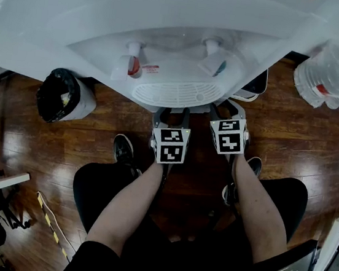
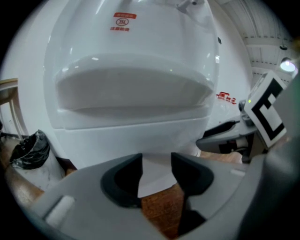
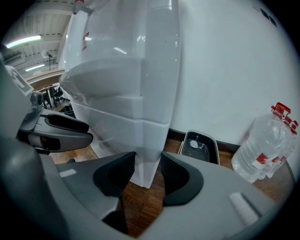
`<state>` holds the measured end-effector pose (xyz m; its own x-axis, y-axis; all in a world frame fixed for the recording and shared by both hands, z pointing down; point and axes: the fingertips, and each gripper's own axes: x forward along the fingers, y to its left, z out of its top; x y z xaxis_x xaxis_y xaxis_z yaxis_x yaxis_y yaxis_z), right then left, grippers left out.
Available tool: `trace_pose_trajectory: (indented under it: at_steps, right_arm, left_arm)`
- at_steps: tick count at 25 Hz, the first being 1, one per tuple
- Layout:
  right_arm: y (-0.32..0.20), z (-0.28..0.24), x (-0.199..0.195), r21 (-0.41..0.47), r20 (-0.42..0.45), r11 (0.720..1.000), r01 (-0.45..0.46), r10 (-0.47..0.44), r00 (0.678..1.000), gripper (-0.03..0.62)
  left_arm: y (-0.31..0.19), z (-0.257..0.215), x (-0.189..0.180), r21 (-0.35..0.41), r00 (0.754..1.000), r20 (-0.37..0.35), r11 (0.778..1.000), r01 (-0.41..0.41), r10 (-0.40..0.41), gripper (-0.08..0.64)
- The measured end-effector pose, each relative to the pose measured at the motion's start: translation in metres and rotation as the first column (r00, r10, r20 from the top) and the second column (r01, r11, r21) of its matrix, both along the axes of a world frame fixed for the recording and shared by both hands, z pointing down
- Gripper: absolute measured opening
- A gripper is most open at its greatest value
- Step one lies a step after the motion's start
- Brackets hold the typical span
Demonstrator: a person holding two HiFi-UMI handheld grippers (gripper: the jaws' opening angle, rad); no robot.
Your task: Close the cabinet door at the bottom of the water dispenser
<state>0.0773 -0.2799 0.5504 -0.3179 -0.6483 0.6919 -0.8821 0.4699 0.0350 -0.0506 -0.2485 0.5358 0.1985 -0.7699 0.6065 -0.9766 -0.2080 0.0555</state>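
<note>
The white water dispenser [image 1: 171, 27] fills the top of the head view, with two taps and a grilled drip tray [image 1: 175, 92]. Its lower cabinet front [image 2: 136, 133] is a plain white panel that looks flush with the body; I cannot tell for sure that the door is closed. My left gripper [image 1: 173, 115] and right gripper [image 1: 229, 108] sit side by side just in front of the base. The left gripper [image 2: 156, 161] faces the lower panel, jaws apart with nothing between them. The right gripper [image 3: 148, 161] faces the cabinet's right corner [image 3: 145, 150], also open and holding nothing.
A bin with a black bag [image 1: 63, 94] stands left of the dispenser. A dark tray [image 3: 199, 145] lies on the wooden floor by the wall at the right, with clear water bottles [image 3: 267, 150] beyond it. The person's legs and shoes [image 1: 123, 149] are below the grippers.
</note>
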Motion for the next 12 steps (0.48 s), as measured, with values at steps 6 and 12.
trace_pose_trajectory:
  at_steps: [6,12]
  right_arm:
    - [0.015,-0.012,-0.002,-0.023,0.083,1.0,-0.017,0.019,0.996,0.112]
    - [0.034,-0.045,-0.01,0.038,0.117,0.999,0.004,-0.009,0.993,0.11]
  left_arm:
    - [0.016,-0.012,-0.006,0.006,1.0,-0.014,1.0,0.011,-0.011,0.21]
    - [0.039,-0.034,-0.003,0.017,0.996,-0.082,0.999,0.034,-0.033,0.21]
